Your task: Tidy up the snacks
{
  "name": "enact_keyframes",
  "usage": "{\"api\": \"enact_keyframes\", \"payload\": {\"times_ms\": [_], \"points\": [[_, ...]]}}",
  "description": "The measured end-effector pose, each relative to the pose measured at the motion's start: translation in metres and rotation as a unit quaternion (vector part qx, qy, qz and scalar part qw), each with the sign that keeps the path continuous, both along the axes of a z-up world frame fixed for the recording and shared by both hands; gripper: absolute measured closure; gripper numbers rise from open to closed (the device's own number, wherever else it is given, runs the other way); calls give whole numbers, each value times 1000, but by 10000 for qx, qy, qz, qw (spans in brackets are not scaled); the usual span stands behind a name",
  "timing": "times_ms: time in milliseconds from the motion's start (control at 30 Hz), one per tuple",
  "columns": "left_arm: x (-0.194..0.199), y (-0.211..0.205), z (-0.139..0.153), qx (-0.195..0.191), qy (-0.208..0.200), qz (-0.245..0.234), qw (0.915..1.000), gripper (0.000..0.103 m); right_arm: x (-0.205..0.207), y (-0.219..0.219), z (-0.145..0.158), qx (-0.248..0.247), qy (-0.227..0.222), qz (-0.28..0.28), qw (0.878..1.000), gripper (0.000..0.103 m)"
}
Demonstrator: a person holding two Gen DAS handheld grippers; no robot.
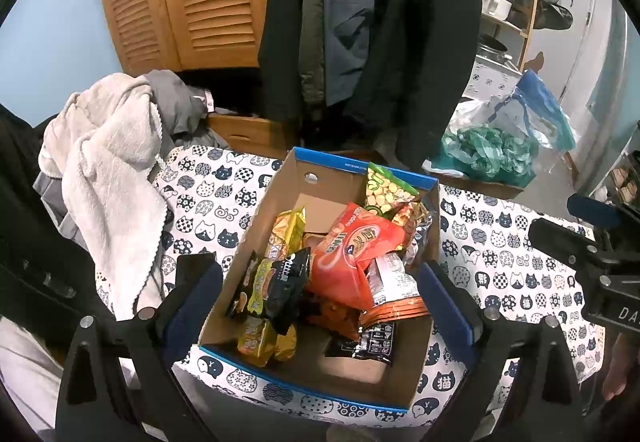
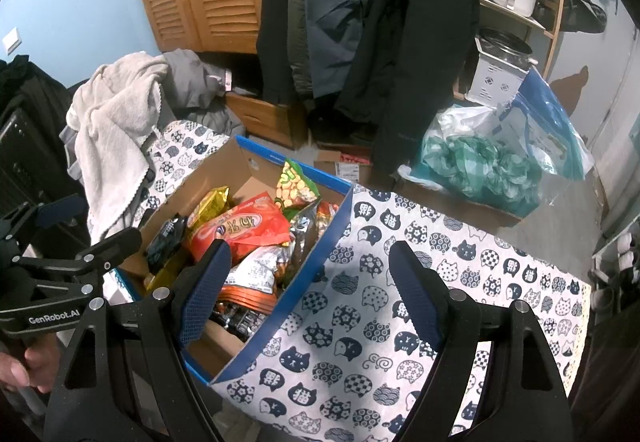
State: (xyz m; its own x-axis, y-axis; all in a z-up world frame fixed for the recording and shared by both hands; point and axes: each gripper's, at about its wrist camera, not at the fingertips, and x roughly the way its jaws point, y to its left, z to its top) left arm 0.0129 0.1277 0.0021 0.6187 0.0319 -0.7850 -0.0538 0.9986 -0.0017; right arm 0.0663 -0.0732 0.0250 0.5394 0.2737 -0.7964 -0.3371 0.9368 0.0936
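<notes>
A cardboard box with a blue rim (image 1: 360, 163) (image 2: 320, 242) stands on the cat-print tablecloth (image 1: 500, 242) (image 2: 440, 262). It holds several snack packs: an orange-red bag (image 1: 352, 254) (image 2: 240, 226), a green bag (image 1: 386, 193) (image 2: 296, 185), gold packs (image 1: 288, 230), a black pack (image 1: 288, 278) and a silver pack (image 1: 394, 278). My left gripper (image 1: 320, 298) hangs open above the box's near end, holding nothing. My right gripper (image 2: 310, 286) is open too, one finger over the box's right edge, the other over bare cloth.
A pale towel (image 1: 108, 161) and grey clothes lie heaped at the table's left. Dark coats (image 1: 360, 21) hang behind the box in front of louvred wooden doors. Plastic bags with green stuff (image 2: 480, 161) sit at the back right, near a shelf with pots.
</notes>
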Motion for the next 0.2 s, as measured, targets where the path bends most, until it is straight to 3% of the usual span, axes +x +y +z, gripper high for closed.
{"api": "enact_keyframes", "payload": {"times_ms": [200], "points": [[0, -1, -2, 22, 27, 39, 10000, 4, -1, 0, -1, -6, 3, 5, 10000, 22]]}}
